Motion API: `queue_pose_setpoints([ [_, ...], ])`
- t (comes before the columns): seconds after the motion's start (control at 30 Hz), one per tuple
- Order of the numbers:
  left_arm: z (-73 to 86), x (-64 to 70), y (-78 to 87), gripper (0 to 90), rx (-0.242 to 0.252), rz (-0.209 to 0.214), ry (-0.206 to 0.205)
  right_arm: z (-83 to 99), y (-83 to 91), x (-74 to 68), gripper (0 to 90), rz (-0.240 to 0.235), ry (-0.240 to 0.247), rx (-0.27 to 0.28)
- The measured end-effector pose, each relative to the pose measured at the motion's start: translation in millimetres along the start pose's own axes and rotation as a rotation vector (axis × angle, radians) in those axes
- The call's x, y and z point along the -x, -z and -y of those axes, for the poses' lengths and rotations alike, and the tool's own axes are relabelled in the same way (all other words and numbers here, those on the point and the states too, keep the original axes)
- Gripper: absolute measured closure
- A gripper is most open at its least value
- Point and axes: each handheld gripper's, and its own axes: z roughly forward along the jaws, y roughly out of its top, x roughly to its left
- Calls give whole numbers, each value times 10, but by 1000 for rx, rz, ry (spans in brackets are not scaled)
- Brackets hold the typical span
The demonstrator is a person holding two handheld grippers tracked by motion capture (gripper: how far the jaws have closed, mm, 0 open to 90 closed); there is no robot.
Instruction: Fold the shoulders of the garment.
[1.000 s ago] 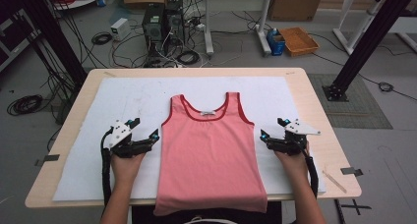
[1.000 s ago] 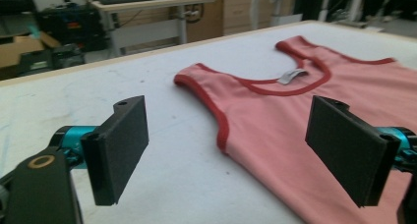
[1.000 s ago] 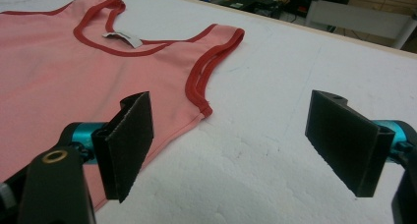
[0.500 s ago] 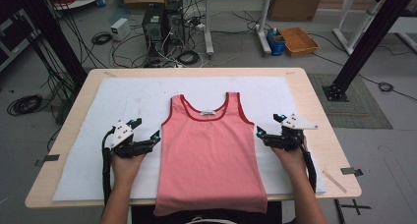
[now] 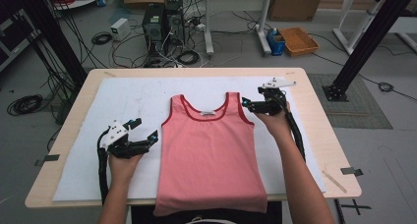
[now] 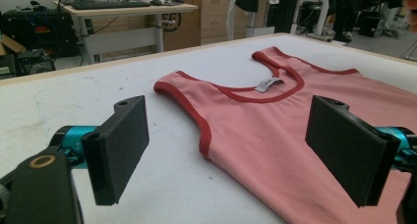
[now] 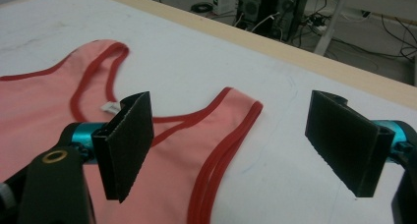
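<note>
Two tools stood spread: the right tool (image 5: 244, 105) hovered just beside the pink tank top's (image 5: 210, 155) near shoulder strap (image 7: 231, 121), the left tool (image 5: 147, 135) farther down its side on the surface (image 5: 123, 101).

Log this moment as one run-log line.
tank top: flat on white sheet | left gripper: open, beside its side edge | right gripper: open, at its shoulder strap

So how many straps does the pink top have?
2. The left strap lies near the top's left shoulder, and the right strap lies by the right gripper, on the tank top.
</note>
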Motion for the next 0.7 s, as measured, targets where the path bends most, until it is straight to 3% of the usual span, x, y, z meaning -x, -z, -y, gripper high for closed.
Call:
queue_pose_setpoints([
  [0.33,1,3,1,165,0,3,-3,-279,-571,172,183,19,-5,-124],
  [0.47,0,4,1,165,-3,1,-7,-285,-690,188,182,25,11,-125],
  [0.53,0,6,-1,165,-3,2,-8,-265,-828,207,182,39,-11,-185],
  [0.7,-1,6,-1,165,-6,0,-9,-269,-964,183,183,33,-5,-217],
])
